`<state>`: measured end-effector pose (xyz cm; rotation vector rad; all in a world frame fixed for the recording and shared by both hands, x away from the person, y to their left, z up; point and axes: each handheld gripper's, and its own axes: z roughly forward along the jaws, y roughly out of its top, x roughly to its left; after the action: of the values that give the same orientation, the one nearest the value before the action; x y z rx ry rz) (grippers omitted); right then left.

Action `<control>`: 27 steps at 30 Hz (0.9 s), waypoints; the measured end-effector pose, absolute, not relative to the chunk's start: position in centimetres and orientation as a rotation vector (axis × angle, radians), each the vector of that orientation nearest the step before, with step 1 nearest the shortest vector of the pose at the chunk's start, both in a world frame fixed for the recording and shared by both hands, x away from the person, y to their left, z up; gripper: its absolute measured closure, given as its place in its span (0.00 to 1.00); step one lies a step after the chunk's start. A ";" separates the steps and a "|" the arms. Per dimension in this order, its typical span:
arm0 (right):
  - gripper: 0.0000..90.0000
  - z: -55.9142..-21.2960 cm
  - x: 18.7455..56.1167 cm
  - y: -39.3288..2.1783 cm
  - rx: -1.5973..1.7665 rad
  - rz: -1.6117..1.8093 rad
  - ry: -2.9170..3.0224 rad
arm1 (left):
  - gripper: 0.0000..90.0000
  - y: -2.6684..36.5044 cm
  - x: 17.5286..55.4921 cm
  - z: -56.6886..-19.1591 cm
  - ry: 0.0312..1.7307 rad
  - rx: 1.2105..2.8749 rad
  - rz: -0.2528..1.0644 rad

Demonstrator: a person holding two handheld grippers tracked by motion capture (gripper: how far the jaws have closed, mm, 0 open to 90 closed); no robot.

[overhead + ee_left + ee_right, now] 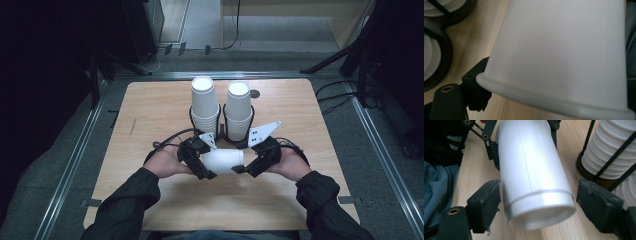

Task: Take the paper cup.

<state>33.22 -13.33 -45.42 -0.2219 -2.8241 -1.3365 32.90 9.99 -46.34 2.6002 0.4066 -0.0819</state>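
**Cup lying sideways between both tongs**

Cup [223, 161] is lying on its side just above the worktop [150, 105], in front of the two black holders with cup stacks [205, 102] [238, 105]. Its rim end is pointing to the person's left, its base end to the right.

Left tongs [202, 167] are gripping the cup at the rim end: in the left gripper view a jaw is sitting right against the rolled rim [529, 96], w/ the cup wall [564, 47] crossing most of the frame.

Right tongs [245, 168] are standing open around the base end [541, 216]. In the right gripper view the left pad [486, 202] is just beside the cup, poss. touching; can't tell. The right pad [596, 197] is standing clear of it, w/ a gap showing.
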 end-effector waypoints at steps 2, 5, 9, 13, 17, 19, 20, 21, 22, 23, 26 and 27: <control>0.21 -45.6 33.3 -12.9 -0.211 -1.312 -2.832 | 0.15 9.8 32.9 -46.4 0.407 2.609 -0.095; 0.21 -45.9 33.2 -12.3 -0.206 -1.273 -2.838 | 0.15 9.5 32.9 -46.5 0.398 2.612 -0.101; 0.21 -46.4 33.0 -11.5 -0.182 -1.219 -2.852 | 0.15 9.2 32.8 -46.4 0.388 2.616 -0.108; 0.21 -46.7 32.8 -10.9 -0.144 -1.187 -2.875 | 0.14 8.8 32.6 -46.5 0.385 2.620 -0.108; 0.23 -47.0 32.6 -10.6 -0.115 -1.149 -2.902 | 0.14 8.7 32.6 -46.6 0.378 2.632 -0.109; 0.25 -46.9 32.6 -10.6 -0.101 -1.143 -2.901 | 0.14 8.8 32.6 -46.6 0.364 2.629 -0.104; 0.25 -46.9 32.5 -10.6 -0.091 -1.152 -2.905 | 0.14 8.9 32.6 -46.5 0.360 2.622 -0.111; 0.25 -46.8 32.5 -10.6 -0.099 -1.152 -2.899 | 0.13 8.9 32.6 -46.4 0.356 2.620 -0.111; 0.25 -46.7 32.5 -10.7 -0.096 -1.159 -2.900 | 0.13 9.0 32.5 -46.3 0.345 2.607 -0.085; 0.25 -46.6 32.4 -10.7 -0.095 -1.167 -2.902 | 0.12 9.2 32.4 -46.2 0.333 2.595 -0.059; 0.25 -46.3 32.5 -10.9 -0.112 -1.197 -2.902 | 0.05 9.5 32.4 -45.9 0.369 2.538 -0.055; 0.25 -46.2 32.5 -11.0 -0.123 -1.210 -2.898 | 0.01 9.5 32.4 -45.7 0.372 2.529 -0.036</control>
<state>32.54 -10.98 -46.21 -0.1229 -2.8981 -1.2100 32.36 9.51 -45.74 2.5291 0.3725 -0.0362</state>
